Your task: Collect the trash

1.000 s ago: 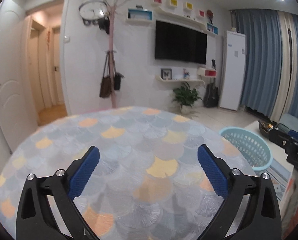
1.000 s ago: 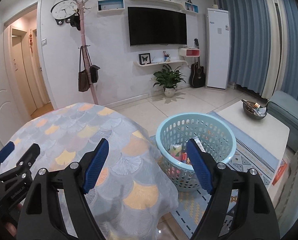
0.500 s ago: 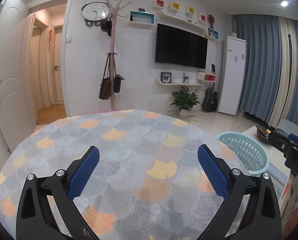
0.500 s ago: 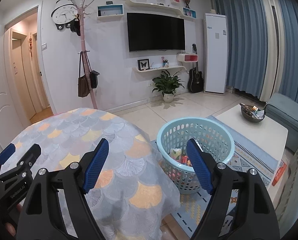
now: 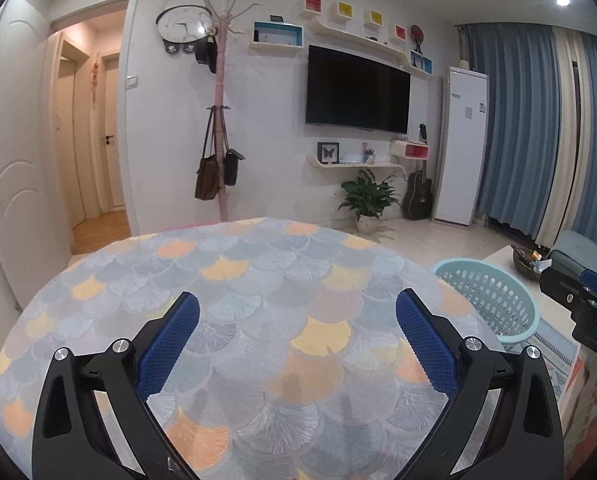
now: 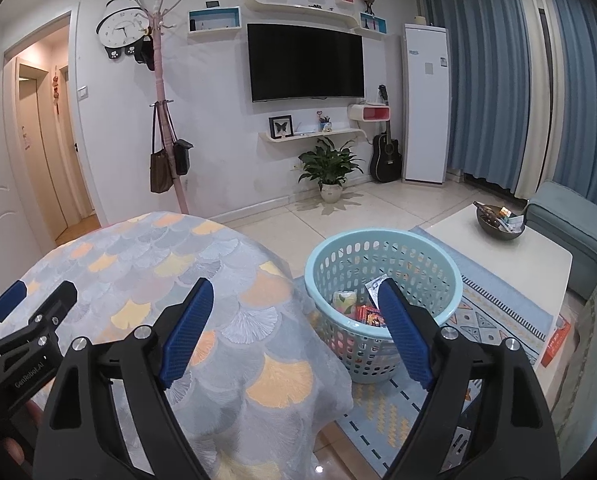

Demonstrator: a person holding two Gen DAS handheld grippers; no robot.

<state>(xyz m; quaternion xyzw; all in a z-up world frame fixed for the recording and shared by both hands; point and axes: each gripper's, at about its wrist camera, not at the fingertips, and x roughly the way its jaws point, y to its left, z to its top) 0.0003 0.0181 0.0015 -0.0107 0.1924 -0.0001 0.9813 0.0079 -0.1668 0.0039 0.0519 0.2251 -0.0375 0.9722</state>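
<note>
Round table [image 5: 258, 280] with scale-pattern cloth. Left gripper [image 5: 296, 320] spread wide, nothing between. Right gripper [image 6: 296, 304] opening, nothing held, near basket [image 6: 438, 264] holding wrappers [image 6: 362, 308].

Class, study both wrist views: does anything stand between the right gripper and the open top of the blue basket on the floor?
Nothing visible does. The right gripper, its jaws opening and empty, looks past the table's edge to the basket, whose open top is uncovered.

Home living room: television [image 6: 306, 62], sofa [image 6: 570, 224]
</note>
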